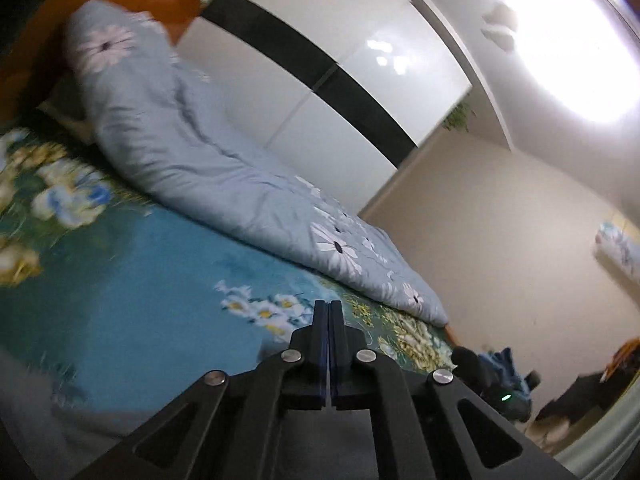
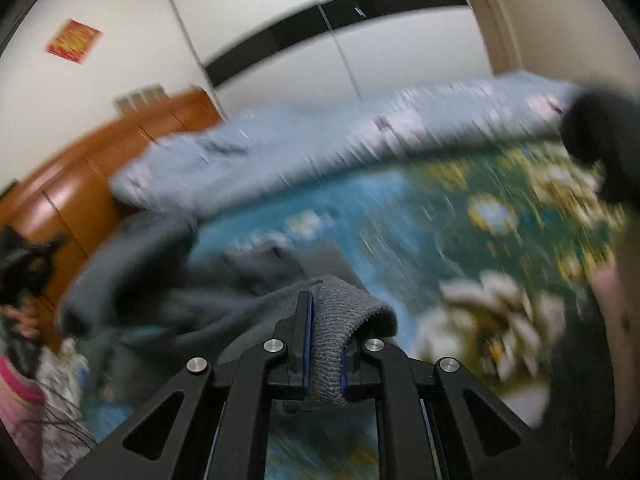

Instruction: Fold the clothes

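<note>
My right gripper [image 2: 326, 312] is shut on the ribbed cuff of a dark grey garment [image 2: 332, 336]. The rest of the garment [image 2: 168, 276] trails to the left over the floral bed sheet [image 2: 420, 224]; this view is motion-blurred. My left gripper [image 1: 328, 308] is shut with nothing between its fingers, above the blue floral bed sheet [image 1: 152, 272]. A grey blur of cloth [image 1: 36, 396] shows at the lower left of the left wrist view. The other gripper [image 2: 604, 148] shows as a dark shape at the right edge of the right wrist view.
A rolled light-blue duvet [image 1: 192, 152] with white daisies lies along the far side of the bed, also in the right wrist view [image 2: 320, 148]. White wardrobe doors [image 1: 320, 80] stand behind it. An orange wooden headboard [image 2: 80, 184] is at the left. Clutter [image 1: 504, 392] lies on the floor past the bed's foot.
</note>
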### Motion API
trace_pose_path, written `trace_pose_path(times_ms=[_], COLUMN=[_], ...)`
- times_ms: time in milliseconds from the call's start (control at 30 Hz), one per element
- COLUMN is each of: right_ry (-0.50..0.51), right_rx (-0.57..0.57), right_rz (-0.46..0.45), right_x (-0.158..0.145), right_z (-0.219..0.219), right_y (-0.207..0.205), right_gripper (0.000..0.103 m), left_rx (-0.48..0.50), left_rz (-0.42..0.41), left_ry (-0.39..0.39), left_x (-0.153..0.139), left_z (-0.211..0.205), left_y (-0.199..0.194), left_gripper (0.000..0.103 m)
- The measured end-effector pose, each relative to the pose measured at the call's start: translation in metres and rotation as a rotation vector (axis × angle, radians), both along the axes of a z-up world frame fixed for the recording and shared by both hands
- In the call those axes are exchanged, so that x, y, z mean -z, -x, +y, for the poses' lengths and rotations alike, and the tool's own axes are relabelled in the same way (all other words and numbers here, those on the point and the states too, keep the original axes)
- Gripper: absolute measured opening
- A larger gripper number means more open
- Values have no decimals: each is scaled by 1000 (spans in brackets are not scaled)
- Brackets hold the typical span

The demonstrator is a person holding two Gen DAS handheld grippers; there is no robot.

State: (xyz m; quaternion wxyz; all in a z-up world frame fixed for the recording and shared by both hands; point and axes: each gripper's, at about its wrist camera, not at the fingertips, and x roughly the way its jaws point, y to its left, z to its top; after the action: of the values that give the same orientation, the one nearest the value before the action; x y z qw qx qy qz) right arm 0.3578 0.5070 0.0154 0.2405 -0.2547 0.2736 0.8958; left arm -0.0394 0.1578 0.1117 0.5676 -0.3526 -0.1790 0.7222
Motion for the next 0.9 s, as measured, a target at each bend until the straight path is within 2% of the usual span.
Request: trace_pose_path(times_ms=[67, 233, 500, 533, 633, 767, 833, 900], right_ry=[46, 112, 140, 145, 159, 207, 236, 266], right_rx=[13, 49, 83, 85, 94, 136, 164, 192], right_rz=[-16, -15, -37, -35, -34, -31, -31, -22], right_x=[15, 24, 25, 26, 29, 31, 31, 28], right_z=[3, 2, -2, -2, -3, 2, 5, 8], right_y=[-7, -17, -15, -15, -16, -15, -12, -7], right_gripper=[10, 10, 11, 11, 13, 13, 13, 13], left_rx=[-40, -35, 158, 184, 260, 352, 350, 327], left_rz=[-12, -39, 120, 141, 204, 298, 401, 490], left_ry=[51, 160, 357, 381, 454, 557, 635, 676], left_x=[12, 40, 76, 81, 96, 116, 127, 133], left_z=[-19, -29, 59, 71, 107, 153, 170, 176], left_y=[5, -2, -101, -115, -156, -209, -229, -241], left_gripper=[0, 0, 3, 9, 48, 58, 59, 59])
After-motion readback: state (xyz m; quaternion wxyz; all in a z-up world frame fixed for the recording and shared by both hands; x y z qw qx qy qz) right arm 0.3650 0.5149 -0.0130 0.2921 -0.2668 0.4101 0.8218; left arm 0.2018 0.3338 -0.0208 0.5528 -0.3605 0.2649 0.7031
